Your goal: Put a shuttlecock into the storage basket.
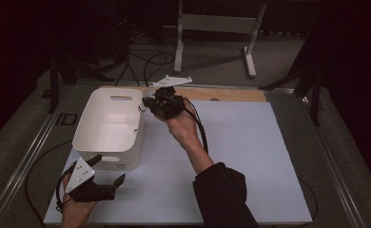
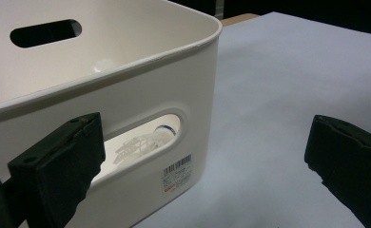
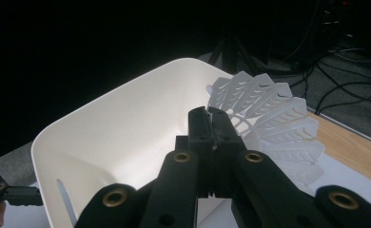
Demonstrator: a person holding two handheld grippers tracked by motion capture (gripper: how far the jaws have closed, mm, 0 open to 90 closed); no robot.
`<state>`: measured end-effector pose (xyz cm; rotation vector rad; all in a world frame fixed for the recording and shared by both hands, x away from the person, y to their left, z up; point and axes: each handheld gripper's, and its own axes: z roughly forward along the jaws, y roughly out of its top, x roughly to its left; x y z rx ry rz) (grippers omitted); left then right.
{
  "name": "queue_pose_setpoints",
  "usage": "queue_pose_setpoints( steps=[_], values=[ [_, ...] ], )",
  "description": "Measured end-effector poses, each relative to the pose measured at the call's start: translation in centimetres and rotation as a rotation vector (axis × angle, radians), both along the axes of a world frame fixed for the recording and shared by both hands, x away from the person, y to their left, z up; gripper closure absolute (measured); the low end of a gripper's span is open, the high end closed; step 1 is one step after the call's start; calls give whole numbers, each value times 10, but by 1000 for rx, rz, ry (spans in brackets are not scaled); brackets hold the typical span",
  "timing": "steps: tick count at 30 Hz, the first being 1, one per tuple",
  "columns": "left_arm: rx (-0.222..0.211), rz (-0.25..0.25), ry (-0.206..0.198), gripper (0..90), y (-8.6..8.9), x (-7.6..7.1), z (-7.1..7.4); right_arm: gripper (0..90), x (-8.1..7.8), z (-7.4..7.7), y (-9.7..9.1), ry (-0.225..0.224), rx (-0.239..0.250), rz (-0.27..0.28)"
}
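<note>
Right gripper was clamped on a white shuttlecock at the bin's right rim; left gripper gaped wide, empty, near the desk's front-left corner.

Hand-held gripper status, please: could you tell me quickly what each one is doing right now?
Left hand-held gripper: open, holding nothing, beside the white bin.
Right hand-held gripper: closed on a white shuttlecock.
</note>
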<state>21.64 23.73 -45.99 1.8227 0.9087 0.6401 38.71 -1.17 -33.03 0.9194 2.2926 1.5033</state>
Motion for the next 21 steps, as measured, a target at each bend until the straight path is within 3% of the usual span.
queue_pose_setpoints(
  steps=[21],
  values=[
    [-1,1,0,5,0,0,0,900,-4,0,14,-5,-2,27]
  ],
)
